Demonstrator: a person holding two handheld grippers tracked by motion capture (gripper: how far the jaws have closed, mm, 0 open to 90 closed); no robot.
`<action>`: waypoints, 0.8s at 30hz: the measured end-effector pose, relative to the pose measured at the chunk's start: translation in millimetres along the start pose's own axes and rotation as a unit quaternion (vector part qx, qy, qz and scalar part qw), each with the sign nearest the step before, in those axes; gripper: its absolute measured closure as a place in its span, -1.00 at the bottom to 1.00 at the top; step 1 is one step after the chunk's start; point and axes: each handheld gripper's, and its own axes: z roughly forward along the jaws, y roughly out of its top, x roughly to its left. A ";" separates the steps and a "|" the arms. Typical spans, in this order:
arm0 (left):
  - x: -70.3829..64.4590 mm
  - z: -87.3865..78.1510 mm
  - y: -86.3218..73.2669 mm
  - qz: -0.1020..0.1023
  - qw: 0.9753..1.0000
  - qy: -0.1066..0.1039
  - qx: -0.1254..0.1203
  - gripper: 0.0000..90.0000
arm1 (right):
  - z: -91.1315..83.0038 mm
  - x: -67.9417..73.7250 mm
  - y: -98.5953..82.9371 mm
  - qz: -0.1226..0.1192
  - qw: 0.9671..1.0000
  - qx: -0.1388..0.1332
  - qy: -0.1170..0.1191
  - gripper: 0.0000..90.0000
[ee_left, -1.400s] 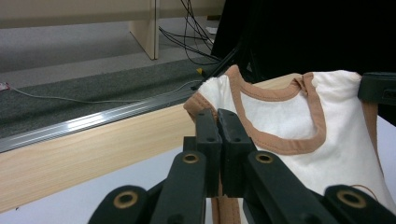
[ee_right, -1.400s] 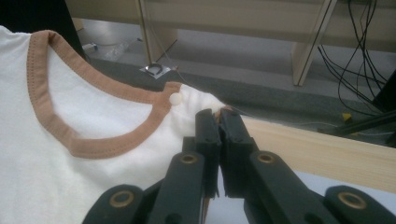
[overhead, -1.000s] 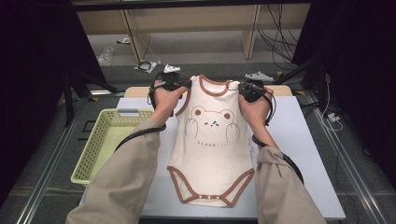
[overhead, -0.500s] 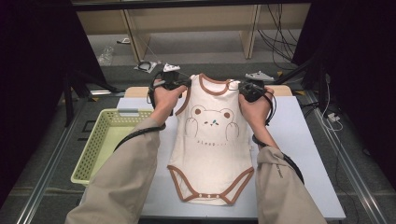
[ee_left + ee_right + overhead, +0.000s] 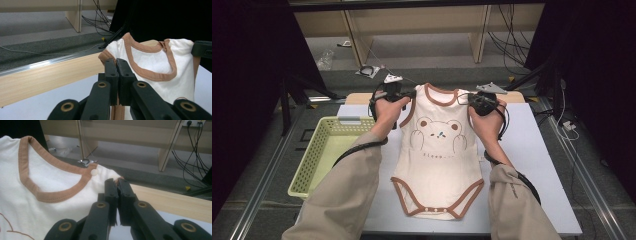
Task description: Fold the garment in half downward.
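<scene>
A: From the high view, where is the garment?
B: The cream bodysuit (image 5: 439,155) with brown trim and a bear print is held up by its shoulders at the far edge of the white counter (image 5: 537,165); its snap end lies on the counter toward the person. The left hand-held gripper (image 5: 408,93) has one shoulder, the right hand-held gripper (image 5: 471,98) the other. A green basket (image 5: 319,155) sits to the left of the bodysuit.

A: And the left gripper view?
B: The jaws of the left hand-held gripper (image 5: 116,62) are pressed together on the brown-edged shoulder strap of the bodysuit (image 5: 160,65). The neckline opens beyond them.

A: The right gripper view?
B: Same picture: the right hand-held gripper (image 5: 117,182) is clamped on the other shoulder of the bodysuit (image 5: 50,202), just beside a small white snap button (image 5: 94,172) on the trim.
</scene>
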 end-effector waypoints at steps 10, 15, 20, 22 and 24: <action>-3.5 -8.2 -9.0 0.000 1.000 -0.005 -0.003 0.95 | -8.1 6.5 -6.3 -0.008 1.000 -0.010 0.012 0.94; -2.2 -11.2 -12.8 -0.002 1.000 -0.007 -0.004 0.95 | -11.9 7.5 -9.1 -0.012 1.000 -0.013 0.015 0.94; -2.4 -14.3 -16.8 -0.003 1.000 -0.009 -0.004 0.95 | -16.1 9.4 -11.9 -0.015 1.000 -0.016 0.020 0.94; -3.2 -15.7 -18.0 -0.003 1.000 -0.012 -0.005 0.95 | -18.0 9.6 -13.2 -0.019 0.999 -0.017 0.022 0.94; -4.6 -17.3 -19.2 -0.001 1.000 -0.015 -0.006 0.95 | -20.3 9.7 -14.7 -0.020 0.999 -0.016 0.023 0.94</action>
